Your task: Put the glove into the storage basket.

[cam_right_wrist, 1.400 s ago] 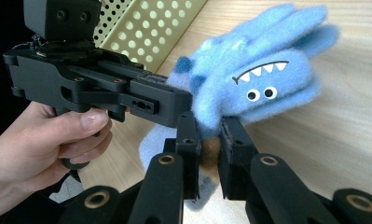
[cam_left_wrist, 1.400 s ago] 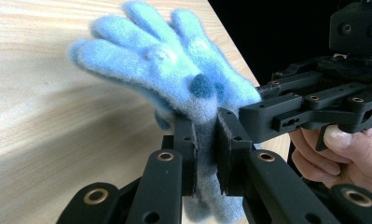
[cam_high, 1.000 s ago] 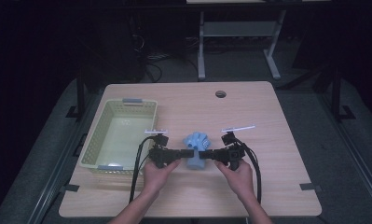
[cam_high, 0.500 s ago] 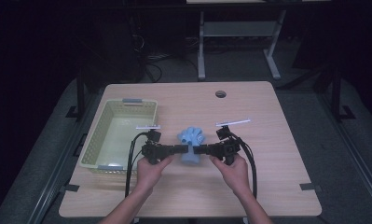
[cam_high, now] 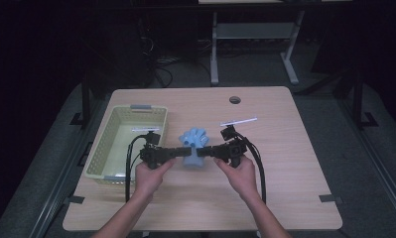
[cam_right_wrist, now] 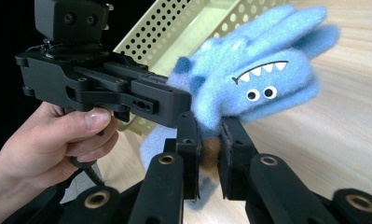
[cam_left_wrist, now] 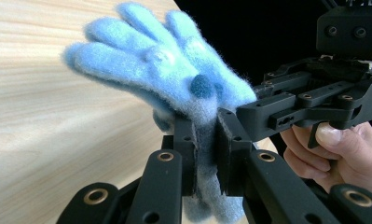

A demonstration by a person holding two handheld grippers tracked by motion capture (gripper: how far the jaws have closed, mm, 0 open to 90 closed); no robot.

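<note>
A fuzzy blue monster glove (cam_high: 194, 144) with white eyes and teeth (cam_right_wrist: 258, 79) hangs just above the table, held from both sides. My left gripper (cam_high: 183, 151) is shut on its lower part, the fabric pinched between the pads (cam_left_wrist: 204, 158). My right gripper (cam_high: 201, 152) comes in from the opposite side, also shut on the glove (cam_right_wrist: 210, 149). The glove's fingers (cam_left_wrist: 141, 60) point up and away from me. In the left gripper view my right gripper (cam_left_wrist: 242, 119) meets the glove from the right. In the right gripper view my left gripper (cam_right_wrist: 181, 112) meets it from the left.
A pale green perforated basket (cam_high: 98, 148) stands on the table to the left of the glove, its wall close behind my left gripper (cam_right_wrist: 183, 32). A round cable hole (cam_high: 234, 99) is in the table's far side. Bare wood lies to the right.
Both grippers have carried the glove a little to the left and away from me, nearer the basket. Both have kept their hold.
</note>
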